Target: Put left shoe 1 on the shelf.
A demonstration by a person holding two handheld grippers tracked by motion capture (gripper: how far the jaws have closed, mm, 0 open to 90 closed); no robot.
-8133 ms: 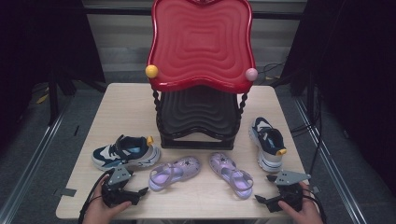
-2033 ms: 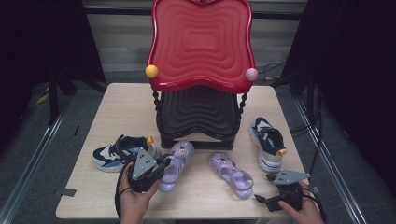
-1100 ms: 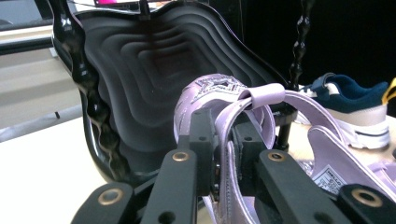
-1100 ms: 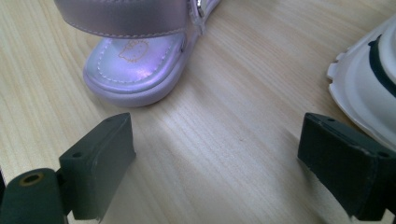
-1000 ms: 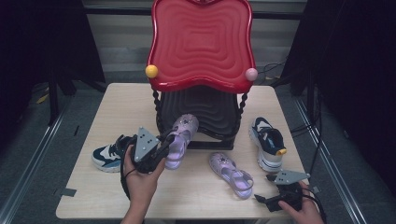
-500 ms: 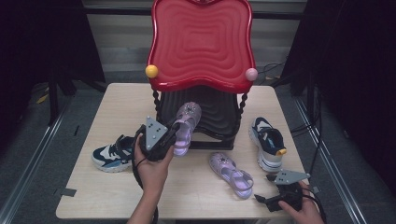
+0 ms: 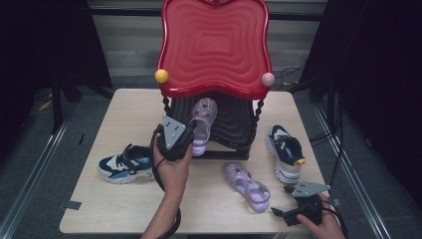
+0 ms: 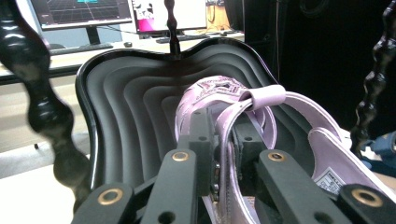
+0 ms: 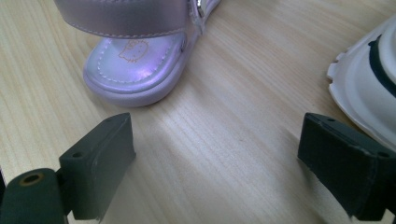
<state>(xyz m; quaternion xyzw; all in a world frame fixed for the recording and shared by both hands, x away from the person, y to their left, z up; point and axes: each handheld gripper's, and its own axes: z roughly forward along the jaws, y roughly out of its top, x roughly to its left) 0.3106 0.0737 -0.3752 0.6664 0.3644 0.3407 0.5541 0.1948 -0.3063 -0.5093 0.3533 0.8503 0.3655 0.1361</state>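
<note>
While the high view has the left gripper (image 7: 190, 141) carrying a purple sandal (image 7: 201, 124) toe-first over the black lower shelf's (image 7: 234, 130) front edge, its own view shows jaws pinching only the thin strap (image 8: 233, 140), so it could slip; right gripper (image 9: 219, 177) is spread wide.

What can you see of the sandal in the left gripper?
The sandal is pale purple and glossy, plastic by its look, with woven toe straps, a star ornament and a looped strap. The left gripper is shut on its side strap near the heel. It is held toe-forward at the front of the rack's black lower shelf; whether it touches the shelf is unclear.
</note>
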